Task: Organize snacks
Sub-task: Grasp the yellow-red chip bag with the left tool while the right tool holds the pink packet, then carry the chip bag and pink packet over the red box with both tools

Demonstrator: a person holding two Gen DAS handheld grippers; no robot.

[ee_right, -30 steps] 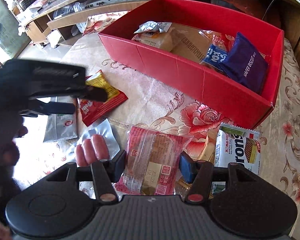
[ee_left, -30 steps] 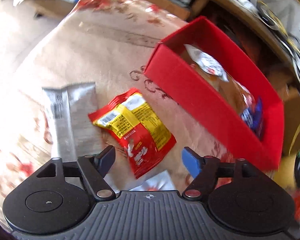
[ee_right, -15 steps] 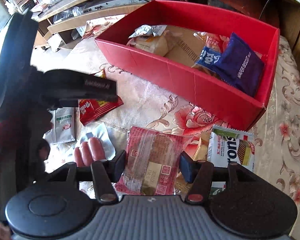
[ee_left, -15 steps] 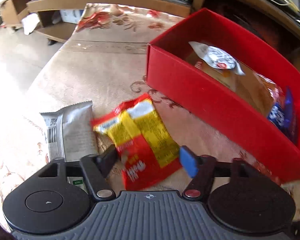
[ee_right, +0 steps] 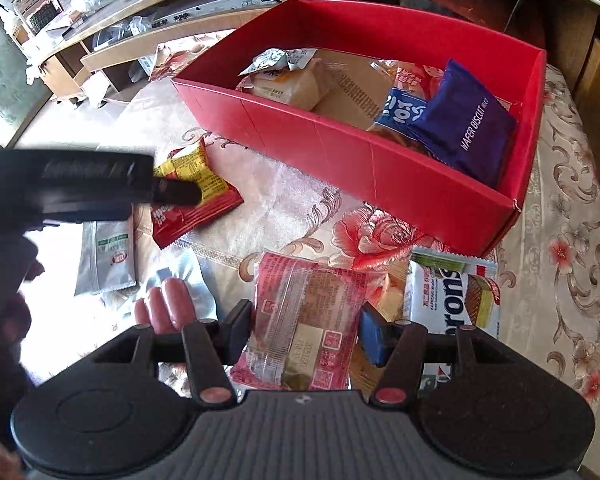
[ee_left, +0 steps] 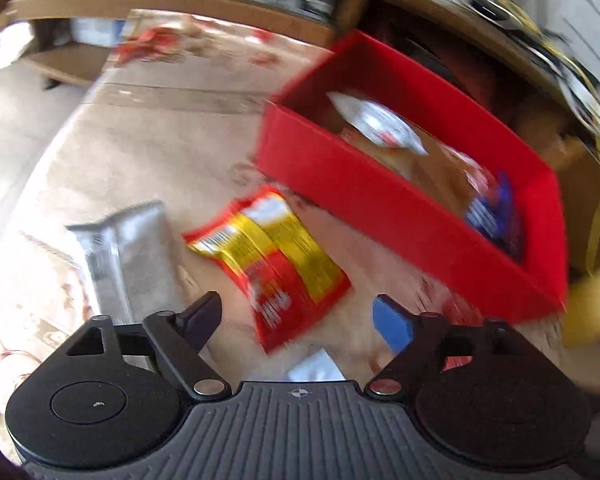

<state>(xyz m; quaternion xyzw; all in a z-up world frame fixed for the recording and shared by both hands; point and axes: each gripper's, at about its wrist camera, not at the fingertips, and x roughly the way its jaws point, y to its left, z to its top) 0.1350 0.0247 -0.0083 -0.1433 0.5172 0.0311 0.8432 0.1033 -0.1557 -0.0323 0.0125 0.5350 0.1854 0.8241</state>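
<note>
On the worktop (ee_right: 284, 200), floral cloth, I see the red box (ee_right: 380, 168) at the far right, its right end close to the worktop's right edge. Bare cloth lies between the box's near wall and the loose snacks, the widest gap ahead of my right gripper (ee_right: 306, 330). My left gripper (ee_left: 300, 316) hangs over the red-yellow pack (ee_left: 276, 256); its fingers have just been opening, stand wide and released, and press on nothing, the pack lying flat ahead of them. A silver pack (ee_left: 128, 248) lies just left of it, near the bright left edge. The left view is blurred. My right fingers (ee_right: 242, 320) sit either side of the pink cake pack (ee_right: 304, 320); I cannot tell whether they are grasping it. A white wafer pack (ee_right: 452, 300) is just right, sausages (ee_right: 168, 308) just left. In the box: a purple wafer pack (ee_right: 468, 124), a blue pack (ee_right: 400, 110), a bread pack (ee_right: 288, 84) and a crumpled wrapper (ee_right: 276, 58); brown floor shows mid-box.
</note>
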